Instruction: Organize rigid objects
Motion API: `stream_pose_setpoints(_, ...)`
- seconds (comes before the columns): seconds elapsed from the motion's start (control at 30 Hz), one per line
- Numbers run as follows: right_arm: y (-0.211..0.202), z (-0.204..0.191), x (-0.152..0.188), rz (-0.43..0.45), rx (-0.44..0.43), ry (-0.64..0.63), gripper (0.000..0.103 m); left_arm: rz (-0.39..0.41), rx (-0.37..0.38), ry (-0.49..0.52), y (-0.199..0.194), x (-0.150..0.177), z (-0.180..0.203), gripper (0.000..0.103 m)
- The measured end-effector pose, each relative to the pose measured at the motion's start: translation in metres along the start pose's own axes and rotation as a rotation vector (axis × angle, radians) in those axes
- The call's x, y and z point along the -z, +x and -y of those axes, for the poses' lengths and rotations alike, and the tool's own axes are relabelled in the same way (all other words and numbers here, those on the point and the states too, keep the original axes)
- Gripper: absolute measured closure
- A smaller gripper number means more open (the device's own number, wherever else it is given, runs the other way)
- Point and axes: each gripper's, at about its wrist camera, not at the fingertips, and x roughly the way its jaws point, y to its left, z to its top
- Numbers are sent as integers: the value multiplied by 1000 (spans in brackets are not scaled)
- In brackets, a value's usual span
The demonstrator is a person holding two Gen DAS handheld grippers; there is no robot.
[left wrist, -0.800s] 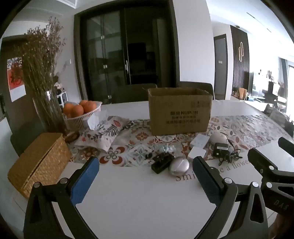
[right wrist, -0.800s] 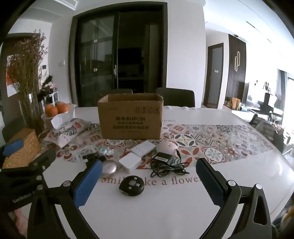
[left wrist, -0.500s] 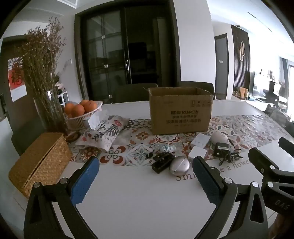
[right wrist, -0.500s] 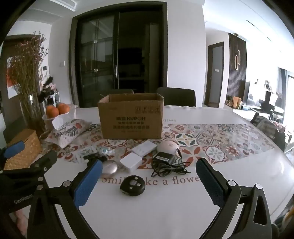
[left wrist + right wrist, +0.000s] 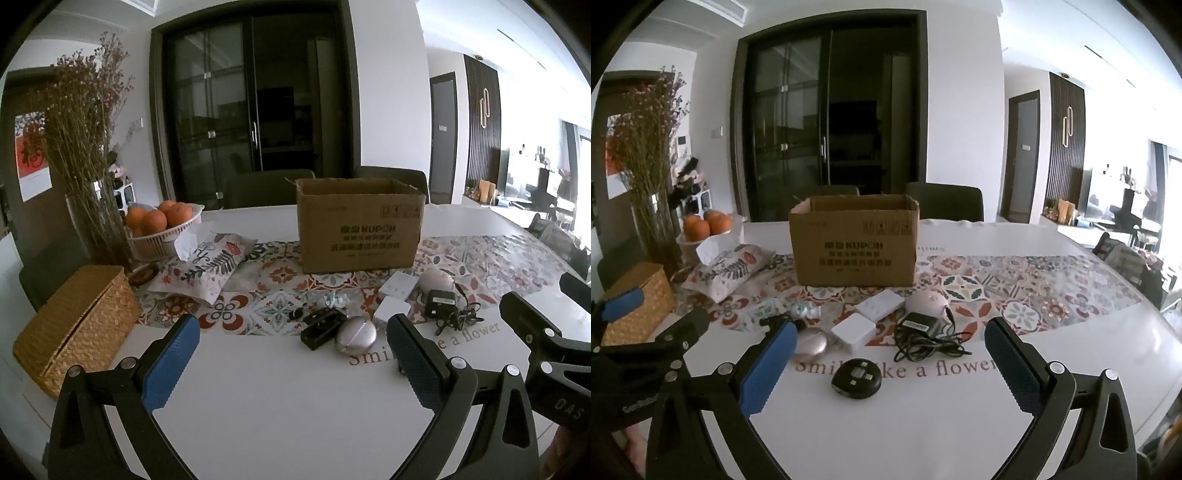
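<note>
An open cardboard box stands on the patterned runner. In front of it lie small items: a black clip-like object, a silver oval case, two white adapters, a pink round device, a black charger with cable and a round black disc. My left gripper is open and empty, short of the items. My right gripper is open and empty, its fingers either side of the disc, above the table.
A woven basket sits at the left edge. Behind it stand a vase of dried flowers, a bowl of oranges and a floral tissue pouch. Dark chairs stand behind the table.
Both grippers have barely shifted; the view has crept slightly. Nothing on the table moved.
</note>
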Motion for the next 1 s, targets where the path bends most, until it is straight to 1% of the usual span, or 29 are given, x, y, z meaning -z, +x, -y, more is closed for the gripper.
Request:
stream_pose_setpoints(0.33,-2,0,0,16,2,-5,0,18,-12,3,-2,-1,1,0)
stream_pose_setpoints(1.0,-4,0,0,23,-2,-6,0,21,-12,0,-4,0,0,0)
